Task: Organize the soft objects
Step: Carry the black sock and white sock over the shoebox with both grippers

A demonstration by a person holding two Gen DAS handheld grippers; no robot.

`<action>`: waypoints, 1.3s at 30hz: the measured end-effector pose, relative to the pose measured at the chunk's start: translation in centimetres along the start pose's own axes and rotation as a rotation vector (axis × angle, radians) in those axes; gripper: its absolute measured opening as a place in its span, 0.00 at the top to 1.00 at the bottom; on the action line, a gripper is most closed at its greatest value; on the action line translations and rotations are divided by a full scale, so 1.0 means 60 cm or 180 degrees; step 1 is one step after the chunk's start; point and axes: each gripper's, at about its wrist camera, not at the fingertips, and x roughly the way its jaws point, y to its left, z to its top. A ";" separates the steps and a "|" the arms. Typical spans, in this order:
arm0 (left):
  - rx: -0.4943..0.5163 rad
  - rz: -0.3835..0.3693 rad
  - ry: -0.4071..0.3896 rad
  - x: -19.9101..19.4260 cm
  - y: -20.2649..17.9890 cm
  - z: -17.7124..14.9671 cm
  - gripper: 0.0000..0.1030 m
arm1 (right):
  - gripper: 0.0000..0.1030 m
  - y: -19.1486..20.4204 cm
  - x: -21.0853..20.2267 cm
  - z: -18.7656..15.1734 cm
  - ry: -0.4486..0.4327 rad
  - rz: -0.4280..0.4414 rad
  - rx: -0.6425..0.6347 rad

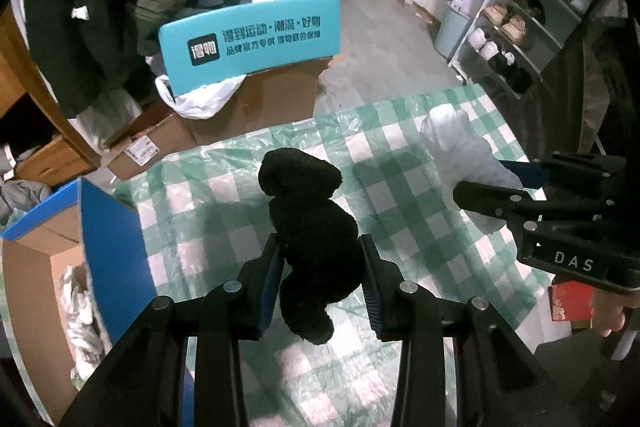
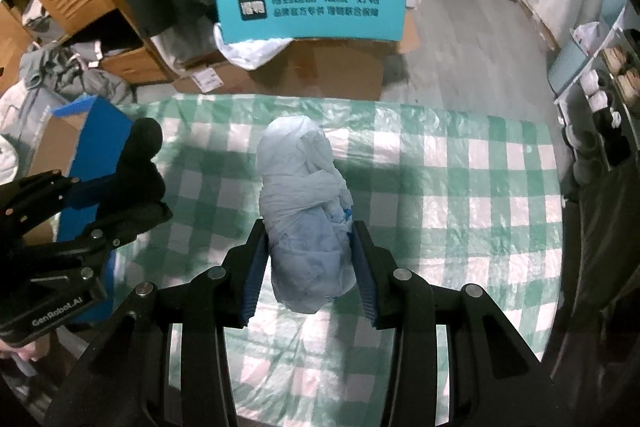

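- An open cardboard box with blue flaps stands at the left edge of the table, which wears a green-and-white checked cover; crumpled white plastic lies inside the box.
- Beyond the table's far edge, brown cardboard boxes sit on the floor, with a white plastic bag and a teal box lid printed with dark characters on top of them.
- A shoe rack full of shoes stands off the table's far right corner.
- The left gripper is partly closed, its blue pads pressing both sides of a black rolled soft bundle, held above the table near its left side.
- The right gripper is likewise partly closed on a pale blue-white wrapped bundle, above the middle of the table, just right of the left gripper.
- Both bundles stick out past the fingertips toward the table's far edge.
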 end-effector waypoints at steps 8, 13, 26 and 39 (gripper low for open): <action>0.0039 0.0057 -0.0162 -0.064 0.004 -0.023 0.63 | 0.62 0.040 -0.038 -0.014 -0.0111 0.0126 -0.0092; 0.0067 0.0095 -0.0213 -0.089 0.008 -0.040 0.63 | 0.62 0.068 -0.056 -0.022 -0.0143 0.0206 -0.0178; 0.0010 0.0163 -0.0284 -0.134 0.070 -0.090 0.63 | 0.62 0.138 -0.071 -0.024 -0.0171 0.0357 -0.0410; -0.0107 0.0156 -0.0321 -0.161 0.126 -0.123 0.63 | 0.62 0.237 -0.058 -0.003 -0.0125 0.0561 -0.0674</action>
